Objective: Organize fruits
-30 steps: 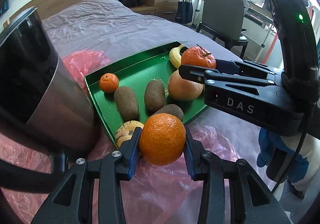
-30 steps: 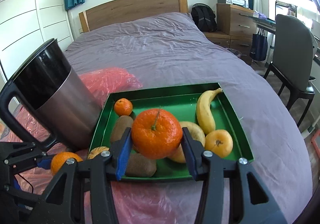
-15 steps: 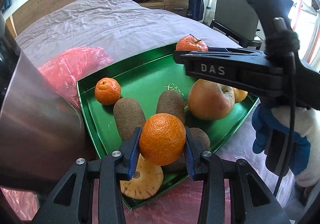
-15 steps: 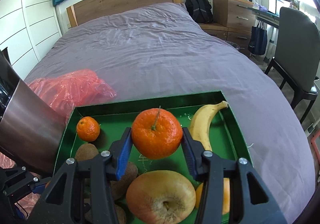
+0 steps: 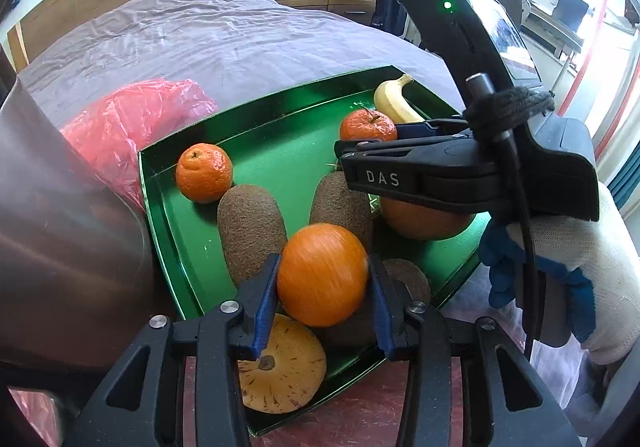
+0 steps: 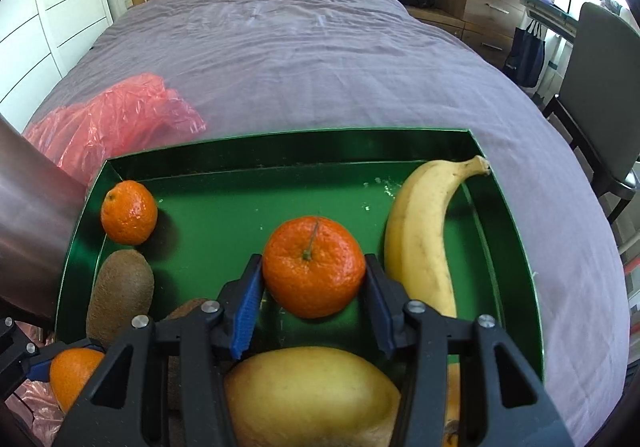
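Two mandarins are in my grip, one per gripper. My left gripper [image 5: 323,279] is closed on a blurred orange mandarin [image 5: 322,274] above the near corner of the green tray [image 5: 280,135], over the kiwis [image 5: 251,223]. My right gripper [image 6: 314,287] clamps a stemmed mandarin [image 6: 314,266] above the tray floor, just beside the banana [image 6: 428,231]. Its side reads "DAS" [image 5: 383,178]. A loose small mandarin [image 6: 129,212] lies in the tray's far left corner.
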A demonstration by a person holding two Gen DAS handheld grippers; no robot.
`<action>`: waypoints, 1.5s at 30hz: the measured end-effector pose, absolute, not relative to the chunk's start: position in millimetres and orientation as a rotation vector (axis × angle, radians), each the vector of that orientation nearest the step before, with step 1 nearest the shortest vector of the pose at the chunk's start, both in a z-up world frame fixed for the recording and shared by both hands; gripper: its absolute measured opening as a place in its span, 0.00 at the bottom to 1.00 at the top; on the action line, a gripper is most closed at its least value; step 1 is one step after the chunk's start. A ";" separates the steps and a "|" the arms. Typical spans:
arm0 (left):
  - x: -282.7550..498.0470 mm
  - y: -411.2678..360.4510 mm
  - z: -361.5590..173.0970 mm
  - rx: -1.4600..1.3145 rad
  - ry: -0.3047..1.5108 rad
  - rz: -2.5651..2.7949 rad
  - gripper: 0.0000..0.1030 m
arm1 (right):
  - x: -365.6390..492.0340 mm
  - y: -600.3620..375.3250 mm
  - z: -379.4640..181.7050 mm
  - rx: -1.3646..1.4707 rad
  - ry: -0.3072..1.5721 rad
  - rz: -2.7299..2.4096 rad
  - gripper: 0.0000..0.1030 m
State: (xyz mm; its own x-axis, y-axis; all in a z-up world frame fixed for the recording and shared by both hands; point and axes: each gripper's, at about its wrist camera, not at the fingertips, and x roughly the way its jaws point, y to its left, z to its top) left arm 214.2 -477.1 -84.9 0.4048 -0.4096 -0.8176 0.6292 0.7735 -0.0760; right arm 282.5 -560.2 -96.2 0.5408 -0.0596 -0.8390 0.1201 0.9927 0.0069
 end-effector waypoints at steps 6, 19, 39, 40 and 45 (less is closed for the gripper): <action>212.1 -475.6 -77.4 0.268 0.925 -0.660 0.51 | 276.9 -559.2 -86.9 0.071 0.973 -0.118 0.74; 161.2 -447.0 -52.3 0.295 0.830 -0.670 0.59 | 211.4 -538.6 -38.4 0.142 0.839 -0.077 0.87; 74.0 -305.3 -55.4 0.310 0.758 -0.404 0.59 | 65.0 -426.2 -33.4 0.189 0.803 0.040 0.95; 71.6 -295.1 -55.0 0.297 0.760 -0.393 0.59 | 59.8 -417.6 -33.6 0.177 0.804 0.047 0.95; 58.1 -253.7 -47.5 0.241 0.757 -0.340 0.62 | 42.2 -383.5 -32.8 0.152 0.811 0.079 1.00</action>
